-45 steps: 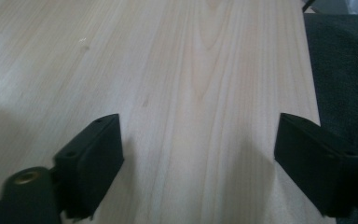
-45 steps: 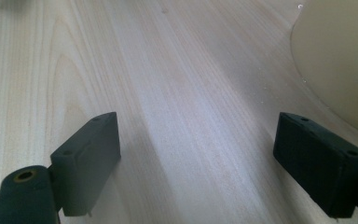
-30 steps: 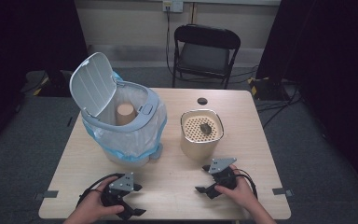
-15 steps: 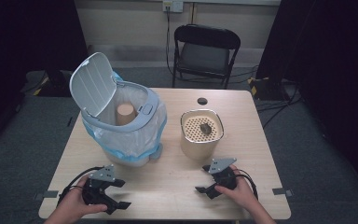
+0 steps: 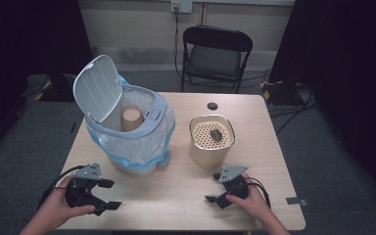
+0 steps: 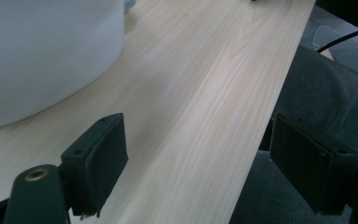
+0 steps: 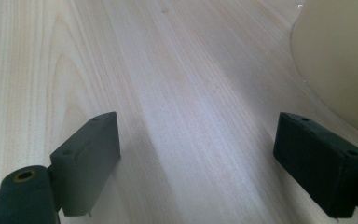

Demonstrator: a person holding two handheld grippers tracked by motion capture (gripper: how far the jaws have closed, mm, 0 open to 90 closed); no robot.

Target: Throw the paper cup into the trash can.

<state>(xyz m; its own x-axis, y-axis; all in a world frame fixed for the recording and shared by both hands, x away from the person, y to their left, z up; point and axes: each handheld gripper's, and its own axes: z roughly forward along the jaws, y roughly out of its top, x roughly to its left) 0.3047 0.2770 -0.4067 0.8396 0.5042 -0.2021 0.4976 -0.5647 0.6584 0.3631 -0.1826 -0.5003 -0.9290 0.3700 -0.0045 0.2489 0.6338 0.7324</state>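
Pale wood table [image 5: 186, 196] carried both my grippers at the lower edge of the frame. My left gripper [image 5: 108, 194], lower left, had its jaws spread wide and empty. My right gripper [image 5: 217, 187], lower right, was equally wide and empty. At centre left I saw a white bin [image 5: 127, 122], lid up, and beside it a beige canister [image 5: 212, 142].

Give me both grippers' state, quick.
Left gripper: open, holding nothing, above the table.
Right gripper: open, holding nothing.
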